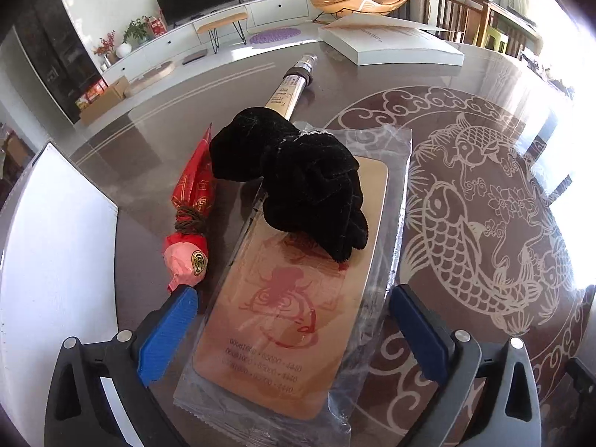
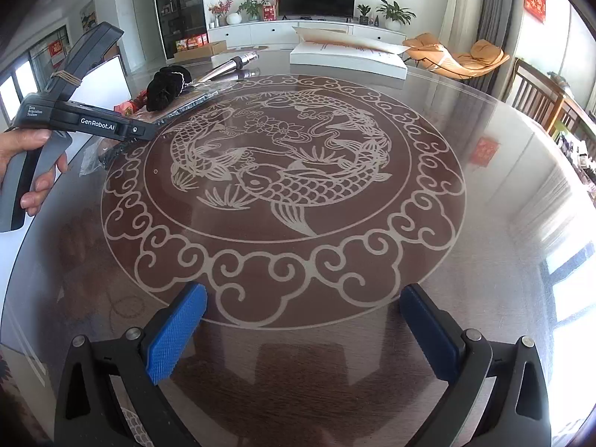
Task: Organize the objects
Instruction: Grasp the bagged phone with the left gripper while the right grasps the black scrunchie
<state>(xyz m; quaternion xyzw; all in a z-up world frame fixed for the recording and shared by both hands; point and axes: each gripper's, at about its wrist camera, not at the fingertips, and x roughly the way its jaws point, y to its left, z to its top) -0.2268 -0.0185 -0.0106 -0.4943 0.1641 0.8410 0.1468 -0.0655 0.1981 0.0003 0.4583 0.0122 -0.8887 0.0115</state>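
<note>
- The left tool (image 1: 294,331) hangs over a flat packet (image 1: 283,298) sealed in clear plastic, its 2 blue pads spread wide on either side of the packet's near end. Nothing is gripped; the pads stand clear of the wrapper, which suggests it is lining up a pinch across the packet's width.
- A black scrunchie (image 1: 298,182) lies on the far half of the packet, so lifting the packet would likely carry or spill it. Taking the scrunchie first looks like the safer order.
- A red foil-wrapped sweet (image 1: 190,223) lies just beside the packet's left edge, close to the left pad. A closing pinch could nudge it.
- A slim tube (image 1: 288,91) with a metal tip lies behind the scrunchie, pointing toward a white box (image 1: 391,44) at the far side of the desk (image 1: 484,93). The box, with its lid raised, is probably where the things go.
- The right tool (image 2: 303,331) is also spread wide and empty, poised above the bare fish pattern (image 2: 283,164) of the desk, well apart from the cluster. It seems parked to keep out of the way.
- In the right wrist view, a hand (image 2: 26,164) grips the left tool's handle at the left edge.
</note>
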